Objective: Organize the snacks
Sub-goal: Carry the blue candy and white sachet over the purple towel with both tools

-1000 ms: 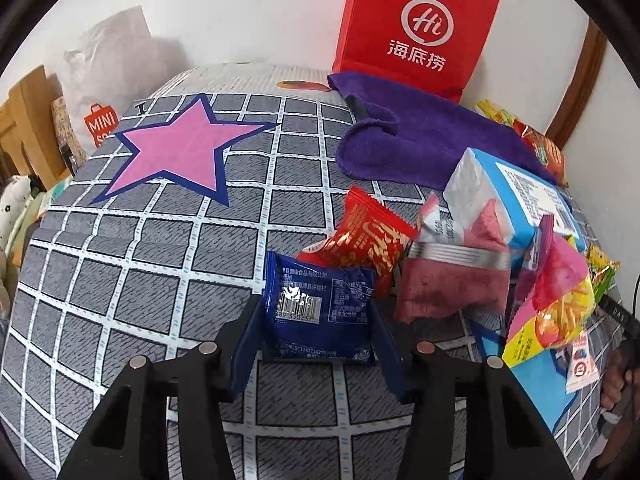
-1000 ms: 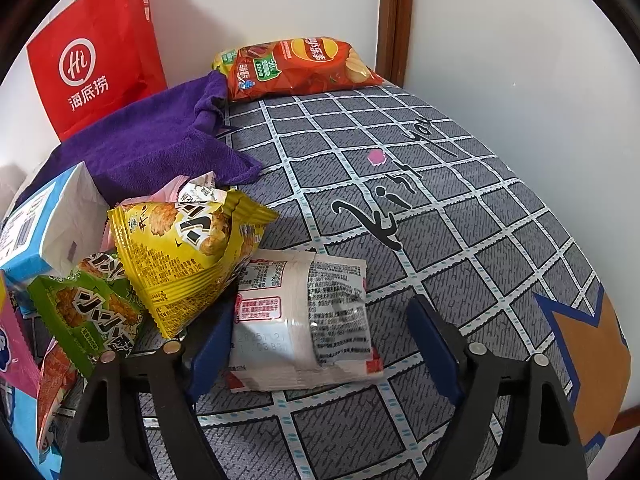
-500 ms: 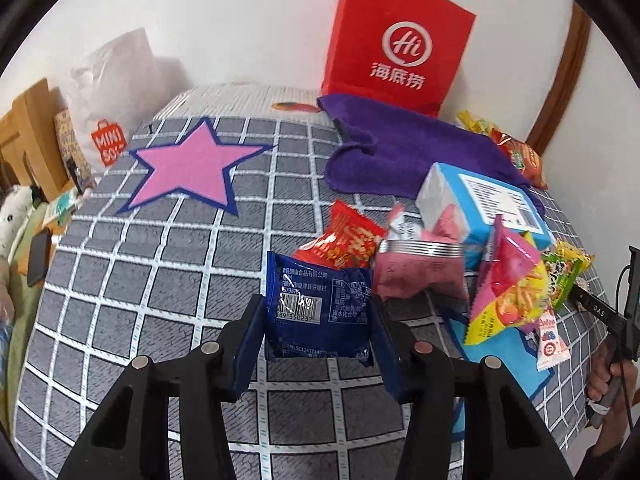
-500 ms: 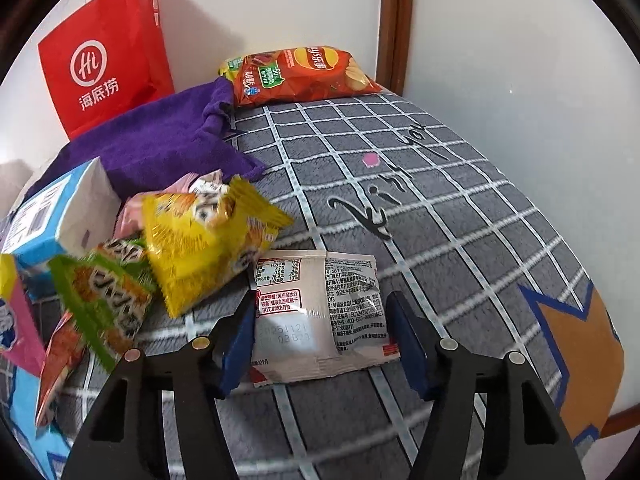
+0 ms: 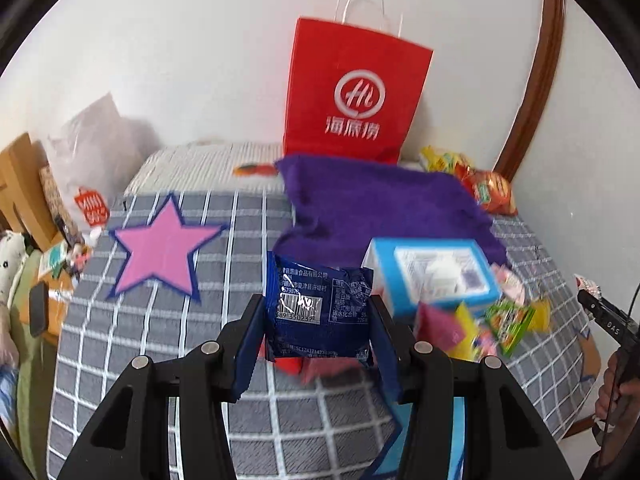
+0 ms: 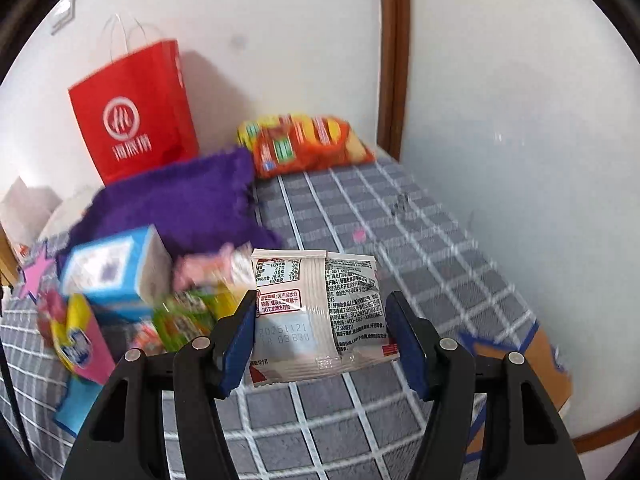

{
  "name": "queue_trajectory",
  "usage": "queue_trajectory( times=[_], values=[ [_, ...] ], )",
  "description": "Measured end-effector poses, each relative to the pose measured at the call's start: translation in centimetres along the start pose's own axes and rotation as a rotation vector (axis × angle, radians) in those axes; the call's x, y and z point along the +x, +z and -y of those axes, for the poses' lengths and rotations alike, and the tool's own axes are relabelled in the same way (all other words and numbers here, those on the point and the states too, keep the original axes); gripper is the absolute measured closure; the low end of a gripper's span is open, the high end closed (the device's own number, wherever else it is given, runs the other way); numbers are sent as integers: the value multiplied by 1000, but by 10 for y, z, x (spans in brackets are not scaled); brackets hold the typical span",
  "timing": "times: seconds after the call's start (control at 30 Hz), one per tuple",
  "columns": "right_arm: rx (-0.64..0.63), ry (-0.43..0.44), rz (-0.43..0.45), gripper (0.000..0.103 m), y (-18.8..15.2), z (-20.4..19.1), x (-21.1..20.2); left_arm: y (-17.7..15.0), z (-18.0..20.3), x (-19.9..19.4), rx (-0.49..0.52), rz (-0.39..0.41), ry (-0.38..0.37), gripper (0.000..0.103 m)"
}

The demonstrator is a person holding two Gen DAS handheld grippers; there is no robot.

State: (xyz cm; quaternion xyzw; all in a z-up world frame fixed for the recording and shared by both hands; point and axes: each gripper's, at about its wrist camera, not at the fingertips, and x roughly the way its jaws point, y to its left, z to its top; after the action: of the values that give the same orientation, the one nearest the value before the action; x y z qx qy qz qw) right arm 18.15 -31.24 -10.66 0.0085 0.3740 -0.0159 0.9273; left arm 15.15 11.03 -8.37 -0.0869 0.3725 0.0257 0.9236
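Left gripper (image 5: 318, 328) clamps blue snack packet (image 5: 318, 312) between fingers, packet lifted above grid-pattern bedspread (image 5: 160, 344). Right gripper (image 6: 322, 332) clamps white snack packet (image 6: 320, 316) the same way, raised beside snack pile (image 6: 120, 300). Red paper bag (image 5: 352, 92) stands against wall.

Red paper bag (image 5: 352, 92) with white handles stands upright against the wall. Purple towel (image 5: 376, 208) lies crumpled just before it on the grey grid-patterned bed cover (image 5: 132, 344), which bears a pink star (image 5: 160, 248). White plastic bag (image 5: 92, 160) far left.
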Motion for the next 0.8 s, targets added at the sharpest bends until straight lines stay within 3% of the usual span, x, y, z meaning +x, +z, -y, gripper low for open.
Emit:
queue_trajectory(
  times=[0.4,0.8],
  values=[
    [-105,161,117,40,103,-80,-16,79,33,6,40,73,-24,55],
    [-191,256,105,40,150,-156,26,132,40,54,40,62,-30,55]
  ],
)
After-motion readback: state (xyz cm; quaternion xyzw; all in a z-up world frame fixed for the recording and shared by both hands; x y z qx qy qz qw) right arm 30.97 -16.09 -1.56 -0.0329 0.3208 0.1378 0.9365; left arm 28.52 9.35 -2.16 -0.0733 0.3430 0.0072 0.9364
